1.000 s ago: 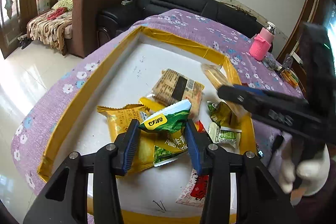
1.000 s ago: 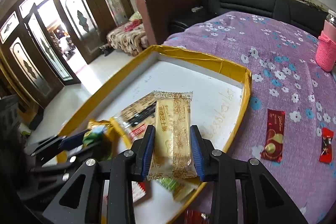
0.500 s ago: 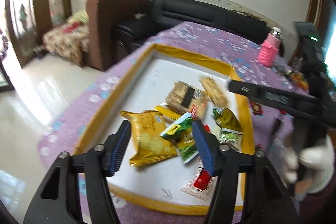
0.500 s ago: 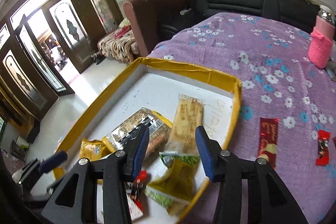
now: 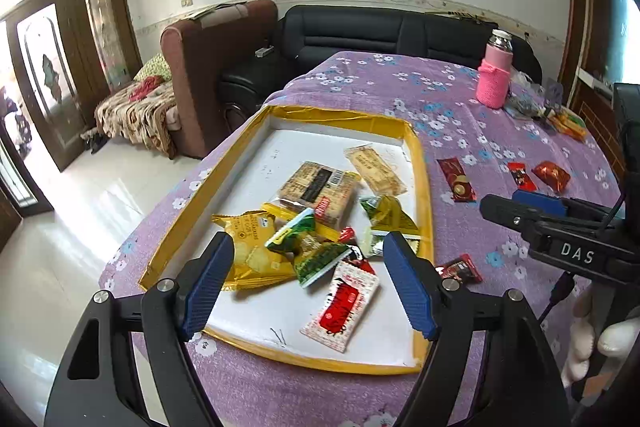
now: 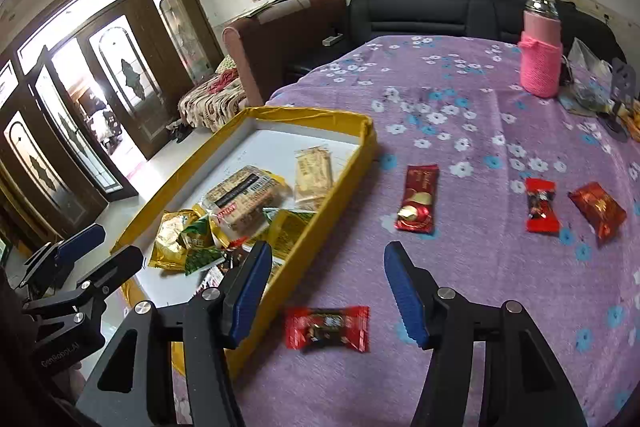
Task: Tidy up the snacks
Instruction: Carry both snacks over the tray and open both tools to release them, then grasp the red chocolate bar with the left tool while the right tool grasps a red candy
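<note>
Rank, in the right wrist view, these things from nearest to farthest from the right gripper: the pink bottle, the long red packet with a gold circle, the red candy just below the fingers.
From the right gripper:
1. Red candy, on the cloth just beneath its opening, empty jaws.
2. Long red packet, farther out, beside the yellow tray.
3. Pink bottle, far right, near the sofa.

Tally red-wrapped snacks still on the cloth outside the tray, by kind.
long red packet: 1
red twist-end candies: 2
crinkled red foil candy: 1
Total: 4
</note>
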The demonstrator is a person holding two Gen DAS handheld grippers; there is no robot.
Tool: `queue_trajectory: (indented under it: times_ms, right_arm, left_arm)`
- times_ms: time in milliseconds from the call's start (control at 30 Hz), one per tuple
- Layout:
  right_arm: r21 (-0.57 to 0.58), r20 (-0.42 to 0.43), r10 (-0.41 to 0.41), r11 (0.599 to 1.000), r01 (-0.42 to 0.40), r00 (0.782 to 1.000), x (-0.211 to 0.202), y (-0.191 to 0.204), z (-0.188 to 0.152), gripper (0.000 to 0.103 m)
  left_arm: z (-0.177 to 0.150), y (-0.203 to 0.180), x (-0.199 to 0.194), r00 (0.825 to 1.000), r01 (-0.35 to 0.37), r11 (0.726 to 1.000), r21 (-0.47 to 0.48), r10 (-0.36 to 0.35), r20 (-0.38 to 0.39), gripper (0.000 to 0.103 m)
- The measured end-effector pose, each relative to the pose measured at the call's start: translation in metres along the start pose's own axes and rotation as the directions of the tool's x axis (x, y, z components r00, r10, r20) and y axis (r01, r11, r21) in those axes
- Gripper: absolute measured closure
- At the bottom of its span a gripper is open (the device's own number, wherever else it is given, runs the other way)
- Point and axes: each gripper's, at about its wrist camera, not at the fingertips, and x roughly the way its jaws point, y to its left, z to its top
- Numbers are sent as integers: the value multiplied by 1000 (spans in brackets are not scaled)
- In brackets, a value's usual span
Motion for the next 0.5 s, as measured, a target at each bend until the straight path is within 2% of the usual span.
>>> queue_trajectory:
  times_ms: [367,500]
  right_arm:
    - [76,12,-36,996,35,999,-20,-50,-15,41]
    - [109,11,-64,992,63,998,-28,-74,-20,41]
  left_arm:
    - [-2,-29,1,1000,4,998,60,-2,-22,26]
    - [3,-36,4,996,84,995,58,-81,-46,26]
